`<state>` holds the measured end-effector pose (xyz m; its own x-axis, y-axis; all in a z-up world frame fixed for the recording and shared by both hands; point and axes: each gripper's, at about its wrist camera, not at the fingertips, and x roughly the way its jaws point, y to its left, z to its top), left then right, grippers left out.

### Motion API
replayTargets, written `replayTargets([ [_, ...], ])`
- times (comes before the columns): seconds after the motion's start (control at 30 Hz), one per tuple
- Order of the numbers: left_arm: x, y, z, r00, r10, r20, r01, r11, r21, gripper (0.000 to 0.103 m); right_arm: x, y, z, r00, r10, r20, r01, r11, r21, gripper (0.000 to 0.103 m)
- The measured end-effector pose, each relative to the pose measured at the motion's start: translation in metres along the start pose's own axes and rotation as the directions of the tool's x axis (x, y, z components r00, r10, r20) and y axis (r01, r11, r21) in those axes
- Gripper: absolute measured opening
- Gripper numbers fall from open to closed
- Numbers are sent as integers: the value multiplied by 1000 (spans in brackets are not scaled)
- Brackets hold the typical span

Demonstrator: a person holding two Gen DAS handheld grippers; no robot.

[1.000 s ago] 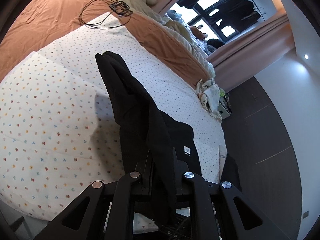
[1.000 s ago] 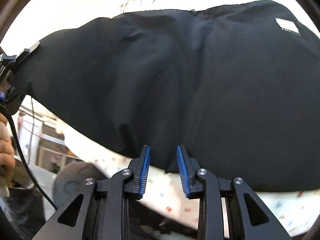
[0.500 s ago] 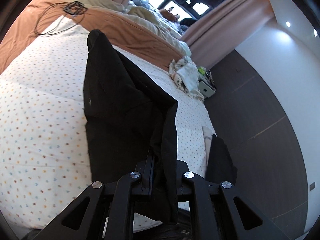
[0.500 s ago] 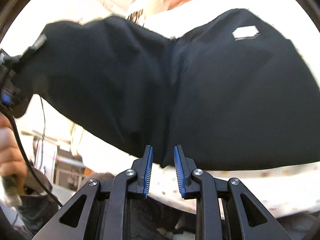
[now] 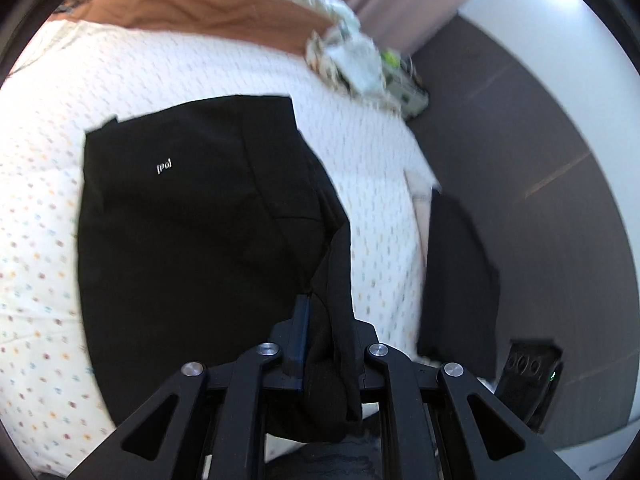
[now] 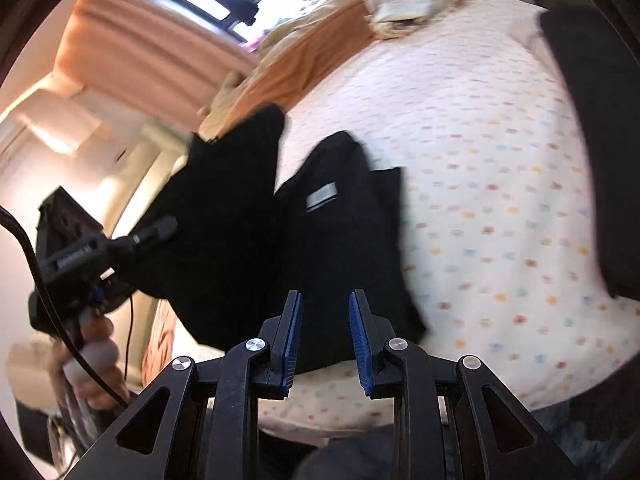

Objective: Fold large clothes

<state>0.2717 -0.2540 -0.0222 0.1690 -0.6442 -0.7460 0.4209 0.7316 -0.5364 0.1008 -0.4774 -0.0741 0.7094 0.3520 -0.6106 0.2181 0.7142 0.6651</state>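
Left claw (image 5: 326, 344): jaws nearly closed, clamped on a bunched fold of the black garment (image 5: 192, 240); the cloth fills the gap and hangs down over the fingers. The jaws eased open a touch just now, cloth between them.
Right claw (image 6: 324, 332): blue pads a narrow gap apart, nothing between them; no cloth pinched.
Garment, from left claw: spreads forward and to the left of the jaws, lying flat on the bed (image 5: 48, 200); a small white logo (image 5: 164, 168) ahead on its upper part.
Garment, from right claw: just ahead of the tips and up to the left, one part raised toward the left claw, a grey tag (image 6: 322, 196) straight ahead.
Left hand (image 6: 90, 364): low and to the left of the right claw, gripping the other tool's handle.
Bed: dotted white sheet under and right of both claws; orange blanket (image 5: 192, 8) beyond it.
Far right of left claw: dark floor (image 5: 540, 160), blurred pile of pale cloth (image 5: 348, 56) at the bed's edge.
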Motion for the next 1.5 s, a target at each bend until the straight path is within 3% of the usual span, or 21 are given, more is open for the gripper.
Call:
replayTargets([
  [0.13,17,-5,-8,996,-55,-72,54,998,-15,43,-1,-18,-2,1000,-23,-8,23,999,44,26],
  [0.27,-7,2,-9,993,-117,-20,117,993,-21,67,-7,-25,3,1000,-16,-19,17,998,60,26],
  [0.3,-14,4,-12,993,-117,3,117,993,-16,68,-10,-23,4,1000,-11,-22,12,998,60,33],
  [0.33,-23,9,-14,994,-111,26,111,994,-12,70,-8,-24,6,1000,-8,-21,9,998,60,48],
  [0.4,-39,23,-16,995,-79,59,80,997,-18,70,-7,-18,9,1000,0,-7,1,999,54,63],
  [0.7,-74,106,-36,994,65,89,-49,985,-168,70,29,18,14,996,60,-64,-60,998,0,63],
  [0.87,-73,141,-45,992,112,64,-95,968,-231,70,50,35,12,993,56,-100,-61,997,-48,63],
  [0.9,-71,147,-48,991,122,54,-105,964,-243,70,53,34,12,994,48,-99,-54,997,-54,60],
  [0.97,-64,157,-53,991,132,34,-119,959,-258,70,55,31,11,995,42,-88,-47,997,-56,20],
  [1.0,-61,160,-56,990,137,25,-125,956,-266,70,56,28,11,995,39,-88,-44,997,-58,15],
  [1.1,-52,166,-66,989,145,-5,-141,953,-269,70,47,18,7,997,63,-42,-65,997,-48,13],
  [1.23,-37,170,-78,988,154,-28,-156,949,-276,69,46,-1,-5,997,56,-45,-57,998,-12,12],
  [1.33,-25,168,-86,989,138,-53,-148,953,-266,59,49,-19,-14,998,45,-50,-44,998,36,11],
  [1.5,-18,166,-91,992,109,-64,-122,956,-265,57,60,-34,-25,997,-37,-66,40,998,45,11],
])
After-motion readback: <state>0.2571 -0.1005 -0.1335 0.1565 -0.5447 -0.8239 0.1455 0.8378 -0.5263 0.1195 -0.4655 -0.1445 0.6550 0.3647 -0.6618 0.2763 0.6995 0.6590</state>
